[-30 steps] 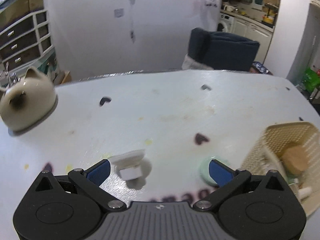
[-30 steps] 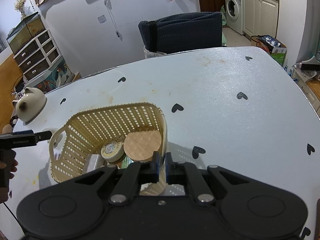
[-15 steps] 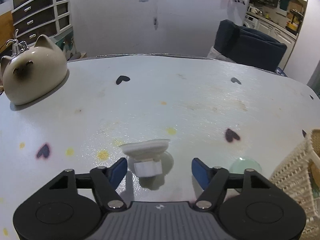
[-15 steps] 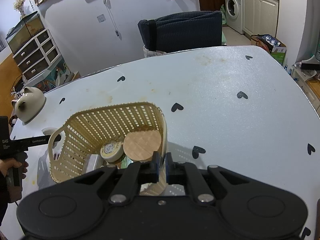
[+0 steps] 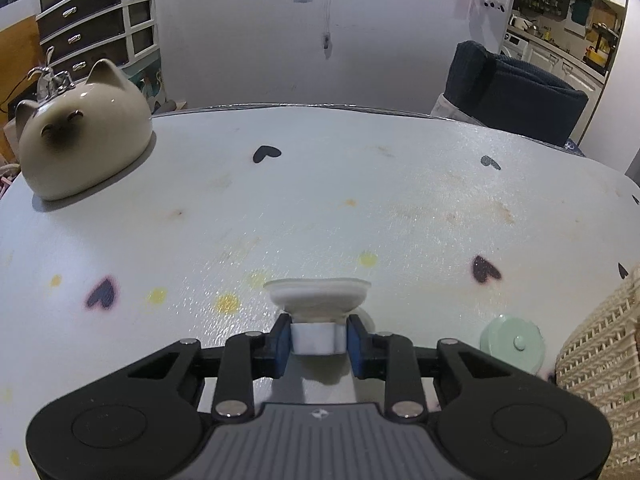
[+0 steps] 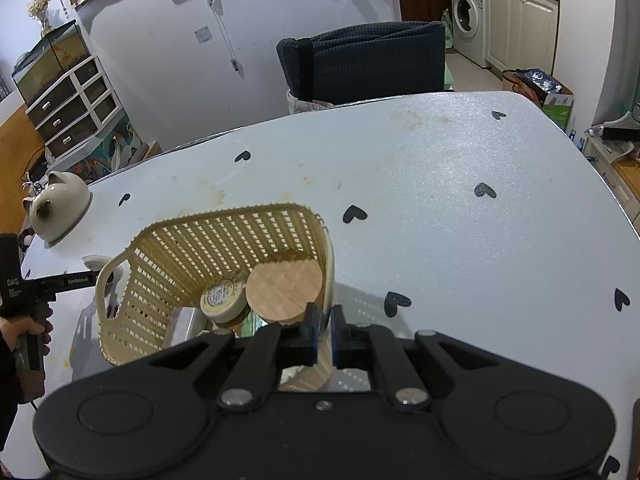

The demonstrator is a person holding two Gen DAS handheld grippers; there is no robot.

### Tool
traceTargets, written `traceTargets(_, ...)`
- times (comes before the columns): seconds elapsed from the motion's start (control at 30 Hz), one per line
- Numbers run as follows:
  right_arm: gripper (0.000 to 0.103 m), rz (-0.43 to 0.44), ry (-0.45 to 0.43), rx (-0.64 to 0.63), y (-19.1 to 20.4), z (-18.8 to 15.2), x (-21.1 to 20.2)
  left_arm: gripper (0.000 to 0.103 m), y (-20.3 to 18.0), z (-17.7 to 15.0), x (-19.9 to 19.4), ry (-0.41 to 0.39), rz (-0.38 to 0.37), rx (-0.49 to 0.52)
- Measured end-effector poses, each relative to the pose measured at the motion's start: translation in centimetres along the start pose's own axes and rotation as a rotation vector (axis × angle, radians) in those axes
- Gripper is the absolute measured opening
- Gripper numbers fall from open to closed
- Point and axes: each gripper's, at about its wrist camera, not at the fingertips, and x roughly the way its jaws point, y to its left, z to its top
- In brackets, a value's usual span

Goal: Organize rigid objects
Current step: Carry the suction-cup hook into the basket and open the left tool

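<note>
My left gripper [image 5: 316, 342] is shut on the square base of a small white suction-cup piece [image 5: 316, 298] that lies on the white table. A mint green round lid [image 5: 514, 345] lies on the table to its right, beside the cream woven basket [image 5: 600, 344]. My right gripper [image 6: 323, 330] is shut on the near rim of the basket [image 6: 200, 232]. Inside the basket are a round wooden disc [image 6: 285, 289], a small round tin [image 6: 221, 296] and more items partly hidden by my gripper. The left gripper also shows in the right wrist view [image 6: 86, 280] at the basket's left handle.
A cream cat-shaped ceramic pot [image 5: 82, 142] sits at the table's far left edge, also seen in the right wrist view [image 6: 58, 206]. A dark blue chair [image 6: 362, 66] stands behind the far edge. The table [image 6: 460, 200] has black heart marks.
My left gripper has moved forward around the white suction-cup piece and closed its fingers on its base. The right gripper and basket have stayed still.
</note>
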Motion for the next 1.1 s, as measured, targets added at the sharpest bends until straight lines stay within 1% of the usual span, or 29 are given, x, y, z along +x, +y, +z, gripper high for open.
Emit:
traceTargets(0.2,0.006,0.000,0.001,-0.001,0.0,-0.1,0.1,0.030,0.8,-0.9,-0.7,0.001,-0.018,-0.078)
traceTargets(0.37,0.006,-0.001,0.001,-0.002,0.0,0.0,0.1,0.030,0.5,-1.0,-3.0,-0.050,-0.055,-0.104)
traceTargets(0.47,0.006,0.000,0.001,0.000,0.0,0.0,0.1,0.030,-0.3,-1.0,-4.6,-0.077,-0.089,-0.109)
traceTargets(0.63,0.006,0.000,0.001,0.000,0.0,0.0,0.1,0.030,-2.6,-0.6,-7.6,-0.127,-0.168,-0.093)
traceTargets(0.77,0.006,0.000,0.000,-0.001,0.0,0.0,0.1,0.030,-4.7,-0.1,-9.7,-0.151,-0.236,-0.054)
traceTargets(0.93,0.006,0.000,0.000,-0.001,0.0,0.0,0.1,0.031,-7.7,-0.1,-11.0,-0.136,-0.333,0.010)
traceTargets(1.1,0.006,0.000,0.000,0.001,0.0,0.0,0.1,0.031,-10.8,-1.1,-11.8,-0.118,-0.410,0.080)
